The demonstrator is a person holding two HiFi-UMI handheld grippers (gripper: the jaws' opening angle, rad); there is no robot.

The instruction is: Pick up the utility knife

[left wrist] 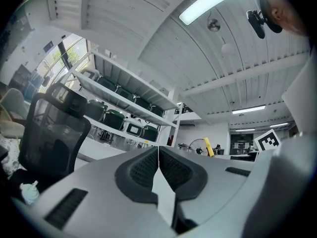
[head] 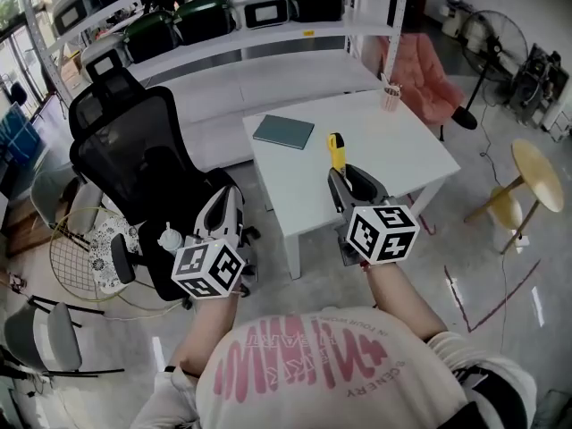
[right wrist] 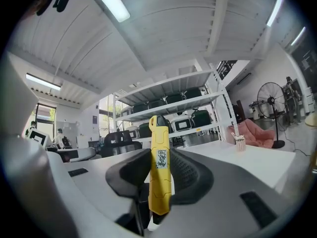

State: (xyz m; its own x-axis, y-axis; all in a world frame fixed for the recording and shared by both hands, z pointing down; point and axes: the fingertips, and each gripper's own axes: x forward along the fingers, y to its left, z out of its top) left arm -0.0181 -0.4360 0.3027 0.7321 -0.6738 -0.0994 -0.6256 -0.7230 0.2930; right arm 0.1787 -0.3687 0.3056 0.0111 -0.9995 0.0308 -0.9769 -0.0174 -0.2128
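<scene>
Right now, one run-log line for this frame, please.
right gripper: shut on utility knife | left gripper: shut, empty | utility knife: clear of the white table, pointing along the jaws | task: pickup done

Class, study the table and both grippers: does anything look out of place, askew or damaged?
Nothing stands out. The yellow utility knife stands upright, clamped in the right gripper by the white table. The notebook lies flat on the table and the cup is upright. The left gripper is shut and empty.
</scene>
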